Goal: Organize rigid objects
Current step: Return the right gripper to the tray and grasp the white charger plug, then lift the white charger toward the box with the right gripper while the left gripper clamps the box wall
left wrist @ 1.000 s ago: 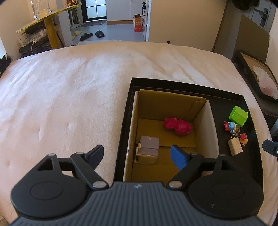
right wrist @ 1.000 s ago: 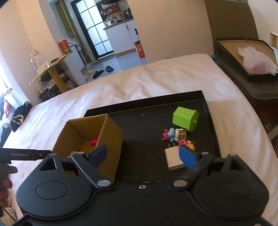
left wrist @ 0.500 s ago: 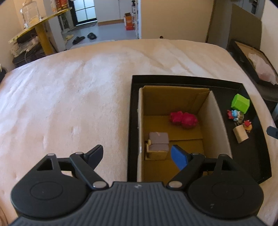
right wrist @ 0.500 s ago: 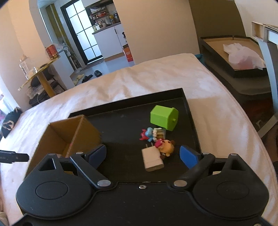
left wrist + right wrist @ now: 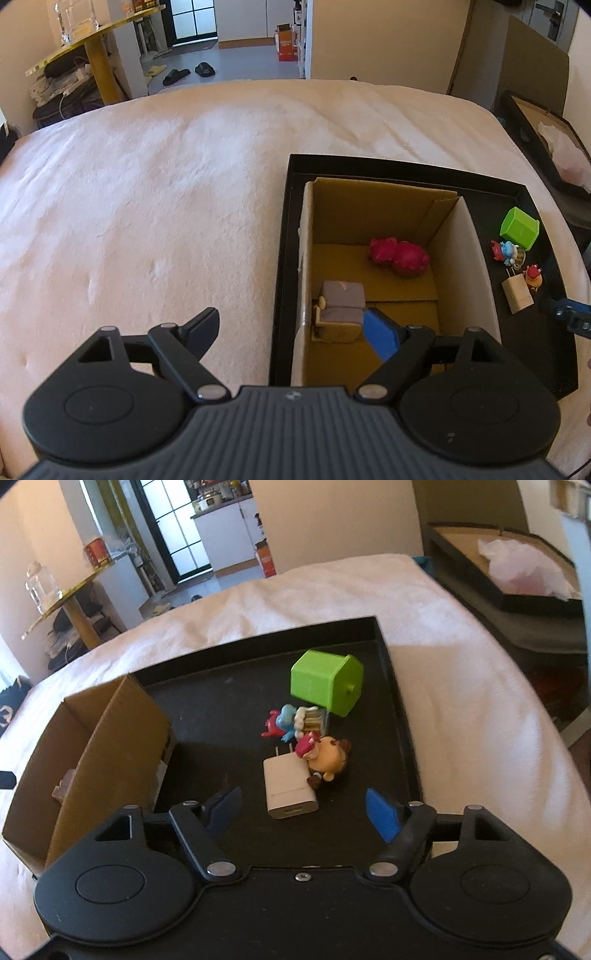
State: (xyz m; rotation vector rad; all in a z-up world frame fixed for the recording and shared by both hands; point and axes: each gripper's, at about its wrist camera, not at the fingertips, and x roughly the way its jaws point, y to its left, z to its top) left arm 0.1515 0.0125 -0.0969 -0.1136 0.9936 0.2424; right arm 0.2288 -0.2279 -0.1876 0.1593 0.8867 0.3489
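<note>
A black tray (image 5: 400, 738) on the bed holds a cardboard box (image 5: 122, 731), a green cube (image 5: 325, 681), a blue and red figure (image 5: 286, 722), an orange figure (image 5: 328, 758) and a white charger (image 5: 290, 788). My right gripper (image 5: 301, 814) hangs low over the tray, its jaws closing, with the charger's near end between the fingers and a gap on both sides. In the left wrist view the box (image 5: 476, 258) contains a red toy (image 5: 400, 256) and a grey toy sofa (image 5: 341, 306). My left gripper (image 5: 291, 332) stands open over the box's near left wall, holding nothing.
The tray (image 5: 282, 288) sits at the right of a wide pale bedspread (image 5: 147, 203). A second dark tray (image 5: 517, 594) with crumpled plastic rests on a stand past the bed's right edge. A yellow side table (image 5: 92, 44) is at the far left.
The right gripper has come down and closer to the charger, and its jaws have narrowed around it. The left gripper has hardly moved.
</note>
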